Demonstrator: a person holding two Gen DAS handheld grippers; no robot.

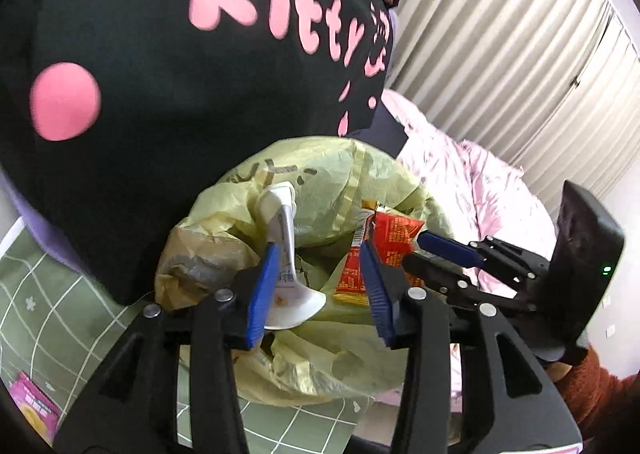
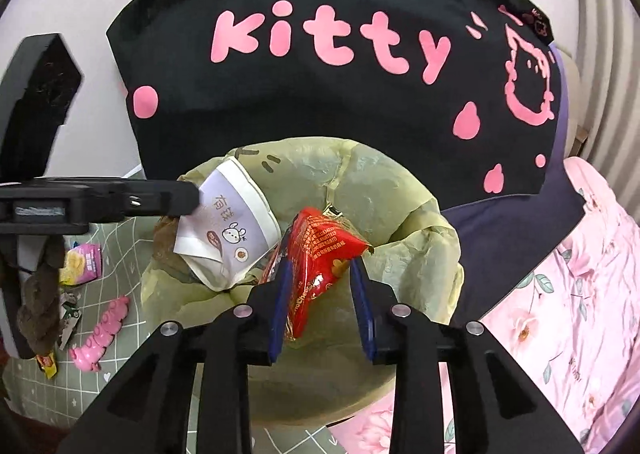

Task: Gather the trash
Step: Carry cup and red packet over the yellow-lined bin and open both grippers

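Cup (image 2: 228,230) left of wrapper (image 2: 320,254), over bag (image 2: 400,206)

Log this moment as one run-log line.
left gripper: open, paper cup between | right gripper: open, red wrapper between | over bin bag

crinkled thin plastic bin liner (image 2: 384,190), glossy foil wrapper (image 2: 320,246) (red), matt paper cup (image 2: 228,222).
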